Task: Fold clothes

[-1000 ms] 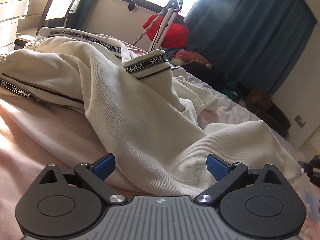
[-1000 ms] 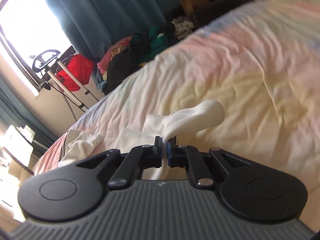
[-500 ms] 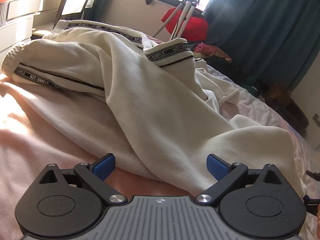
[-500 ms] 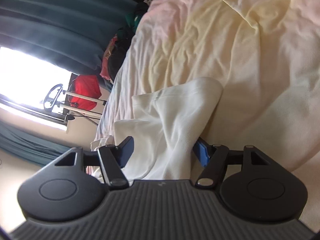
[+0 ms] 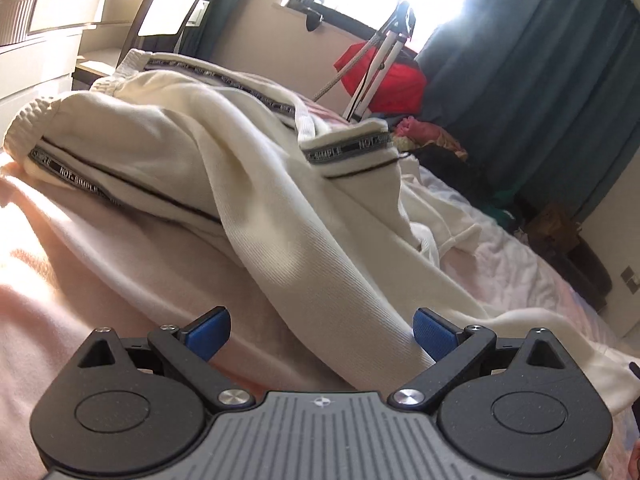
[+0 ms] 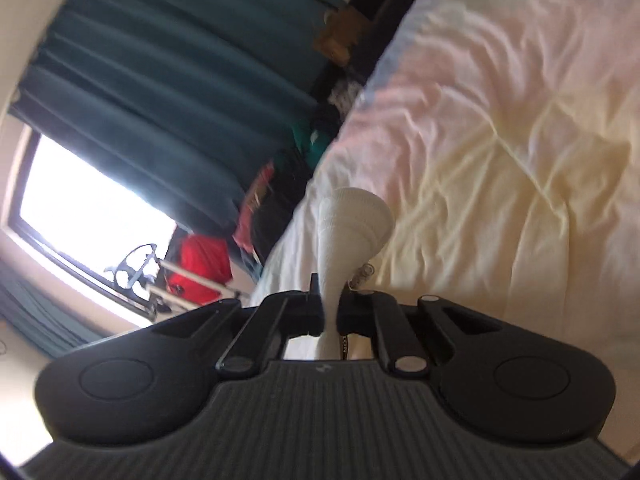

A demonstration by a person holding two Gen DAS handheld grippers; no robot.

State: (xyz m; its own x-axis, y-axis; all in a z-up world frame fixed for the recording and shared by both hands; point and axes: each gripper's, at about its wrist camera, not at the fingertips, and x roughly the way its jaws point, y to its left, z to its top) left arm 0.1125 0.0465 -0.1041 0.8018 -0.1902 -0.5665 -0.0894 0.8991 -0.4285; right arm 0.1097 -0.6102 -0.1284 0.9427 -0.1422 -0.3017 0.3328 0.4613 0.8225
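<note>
On the bed, a pair of cream jogging trousers lies crumpled across the pink-and-yellow cover, its waistband with a printed grey tape humped up near the middle and one leg running down toward the left camera. By its look the cloth is a thick, soft knit: light enough to lift with one pinch, limp, sure to sag and drag, not slippery and not breakable. The ribbed cuffs and the waistband look like the firmest places to take hold, since the doubled hems give the pads something to bite on.

One ribbed cuff is already taken: the right gripper is clamped tight on a bunched neck of cloth, and the cuff flares out beyond the pads above the cover. The left gripper stands spread wide with nothing pinched, the trouser leg lying between and just ahead of its blue pads. Behind are dark teal curtains, a bright window and a red bag.
</note>
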